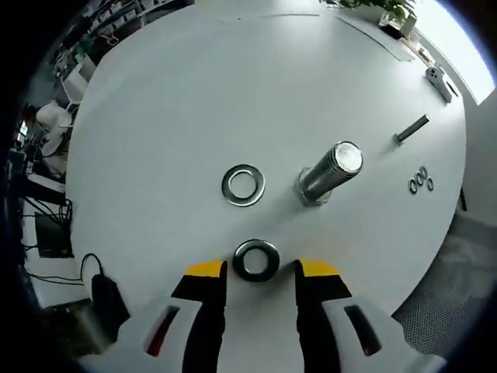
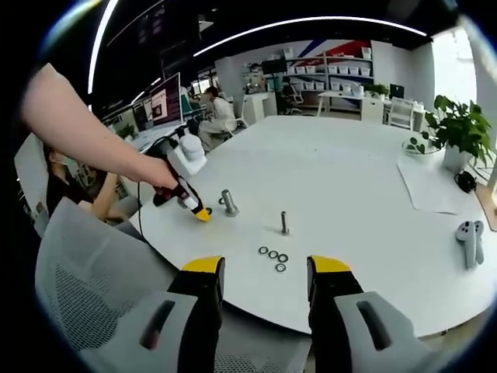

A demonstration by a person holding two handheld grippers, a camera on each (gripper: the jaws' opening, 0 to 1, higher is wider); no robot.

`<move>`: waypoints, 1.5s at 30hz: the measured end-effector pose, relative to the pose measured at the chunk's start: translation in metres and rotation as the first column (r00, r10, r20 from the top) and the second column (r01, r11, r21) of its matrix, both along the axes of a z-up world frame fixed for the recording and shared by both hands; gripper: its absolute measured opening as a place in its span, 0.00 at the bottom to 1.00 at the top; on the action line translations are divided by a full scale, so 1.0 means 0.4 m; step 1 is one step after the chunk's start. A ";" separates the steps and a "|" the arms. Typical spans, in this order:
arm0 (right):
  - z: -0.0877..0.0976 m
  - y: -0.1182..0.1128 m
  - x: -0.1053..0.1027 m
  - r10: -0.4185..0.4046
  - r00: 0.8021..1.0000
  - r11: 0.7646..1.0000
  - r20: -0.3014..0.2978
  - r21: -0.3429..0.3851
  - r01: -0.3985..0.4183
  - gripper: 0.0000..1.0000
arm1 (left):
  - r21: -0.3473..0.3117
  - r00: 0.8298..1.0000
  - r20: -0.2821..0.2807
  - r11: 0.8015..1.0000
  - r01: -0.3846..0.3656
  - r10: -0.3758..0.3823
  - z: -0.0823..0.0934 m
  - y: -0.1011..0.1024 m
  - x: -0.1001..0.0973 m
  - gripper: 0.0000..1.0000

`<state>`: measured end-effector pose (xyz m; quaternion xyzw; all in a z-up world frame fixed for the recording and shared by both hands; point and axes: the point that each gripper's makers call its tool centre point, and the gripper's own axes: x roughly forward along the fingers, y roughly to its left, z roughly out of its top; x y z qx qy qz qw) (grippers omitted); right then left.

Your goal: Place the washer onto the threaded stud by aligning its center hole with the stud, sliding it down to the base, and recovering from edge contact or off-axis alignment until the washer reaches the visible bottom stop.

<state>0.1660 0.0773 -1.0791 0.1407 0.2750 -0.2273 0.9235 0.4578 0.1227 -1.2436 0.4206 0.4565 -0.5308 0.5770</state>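
Spread left gripper [image 1: 260,269] around dark washer [image 1: 256,259], threaded stud [image 1: 329,172] beyond; no legible writing.

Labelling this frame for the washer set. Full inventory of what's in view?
Round white table: one, carries everything below.
Large upright threaded metal stud: one, silver, mid-table, nothing on it.
Flat silver metal washer: one, lying beside the large stud.
Dark metal washer: one, flat on the table between the left hand-held gripper's tips.
Small silver bolt: one, upright, beyond the large stud.
Small metal rings: four, clustered near the small bolt.
White controller: one, near the table edge.
Potted green plant: one, far side.
Left hand-held gripper: yellow tips, open.
Right hand-held gripper: yellow tips, open, holding nothing.
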 end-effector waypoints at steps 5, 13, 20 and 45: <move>0.004 -0.001 -0.001 -0.006 1.000 1.000 0.003 0.000 0.006 0.45 | 0.007 1.000 0.000 1.000 -0.012 0.012 0.005 0.001 0.016 0.28; 0.004 0.001 0.000 -0.002 1.000 1.000 -0.001 0.000 0.002 0.45 | 0.000 1.000 0.006 1.000 0.022 -0.022 0.009 -0.004 0.008 0.24; 0.000 0.002 -0.001 0.001 1.000 1.000 -0.007 0.000 -0.001 0.45 | -0.005 0.999 0.005 0.999 0.038 -0.038 0.005 -0.009 0.010 0.21; 0.008 0.004 -0.001 -0.001 1.000 1.000 0.003 -0.001 0.001 0.45 | 0.051 0.991 -0.010 0.989 0.137 -0.137 0.014 0.020 -0.026 0.23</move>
